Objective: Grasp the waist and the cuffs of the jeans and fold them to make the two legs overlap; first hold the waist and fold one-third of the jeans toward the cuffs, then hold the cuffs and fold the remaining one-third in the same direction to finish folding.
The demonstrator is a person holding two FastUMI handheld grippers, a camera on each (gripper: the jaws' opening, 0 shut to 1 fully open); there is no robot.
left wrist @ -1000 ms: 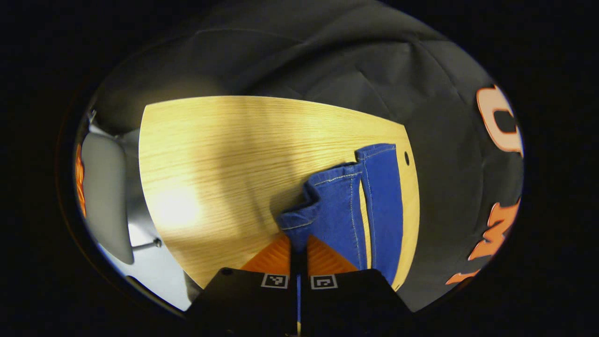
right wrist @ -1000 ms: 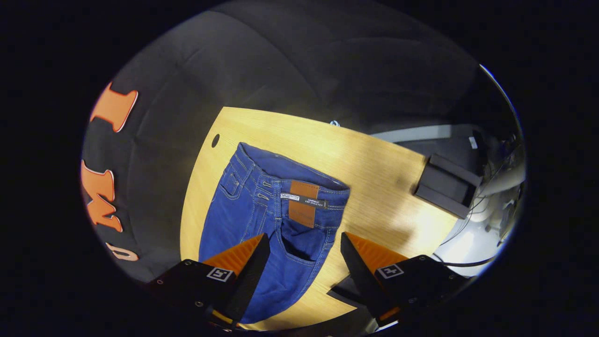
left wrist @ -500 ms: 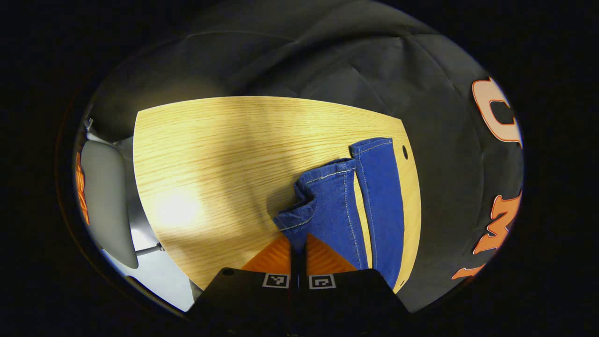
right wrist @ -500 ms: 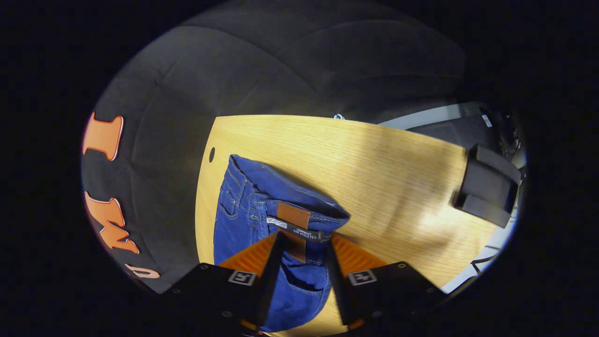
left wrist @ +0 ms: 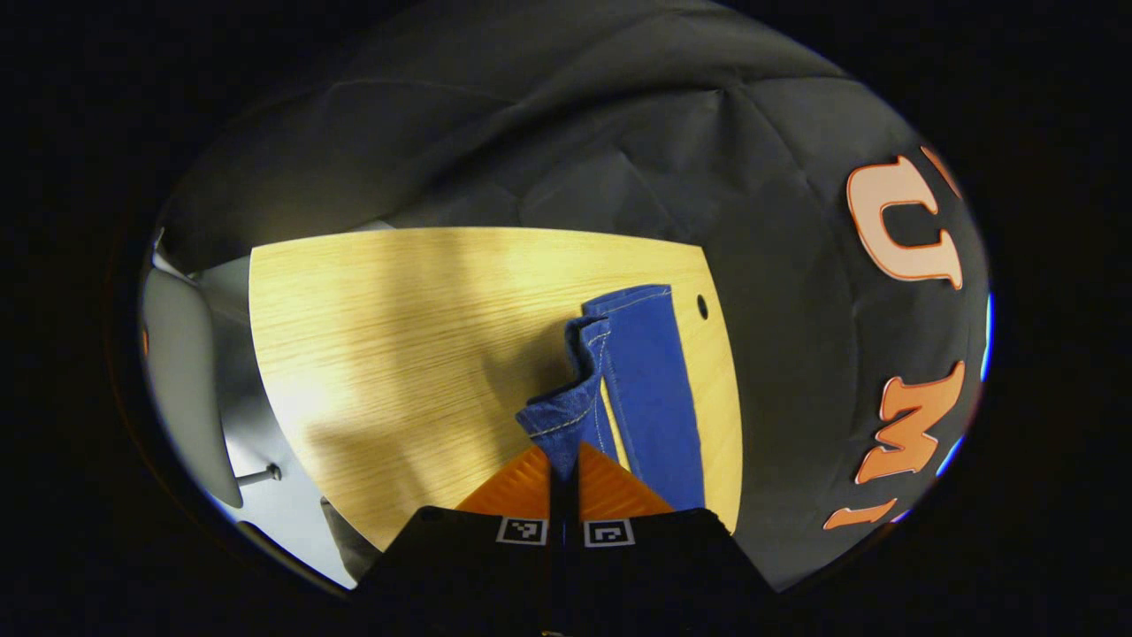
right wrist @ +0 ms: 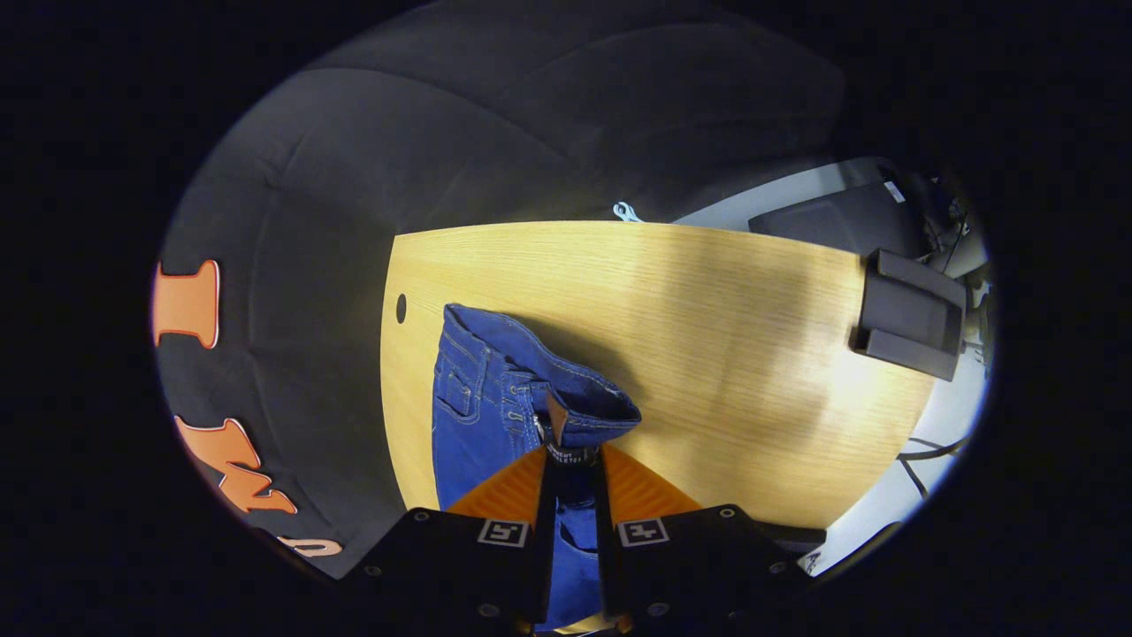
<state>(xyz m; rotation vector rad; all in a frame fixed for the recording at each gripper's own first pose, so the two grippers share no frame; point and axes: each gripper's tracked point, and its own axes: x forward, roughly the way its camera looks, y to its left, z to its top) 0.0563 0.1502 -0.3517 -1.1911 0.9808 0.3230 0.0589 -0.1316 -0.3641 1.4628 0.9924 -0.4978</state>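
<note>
Two close, downward-facing fisheye views from opposite ends of the jeans (left wrist: 650, 372), sharing the wooden table (right wrist: 707, 336).

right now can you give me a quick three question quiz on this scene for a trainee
1. True or false: the left claw is shut on a cuff of the jeans.
2. Which part of the jeans does the right claw pinch? A) a cuff B) the waist C) nothing, it is wide open
3. Fill in: the jeans lie on a wooden ____.

Key
1. True: both fingers press on the bunched cuff in the left gripper view.
2. B: in the right gripper view the waistband, with its leather patch, sits between the closed fingers.
3. table
</note>
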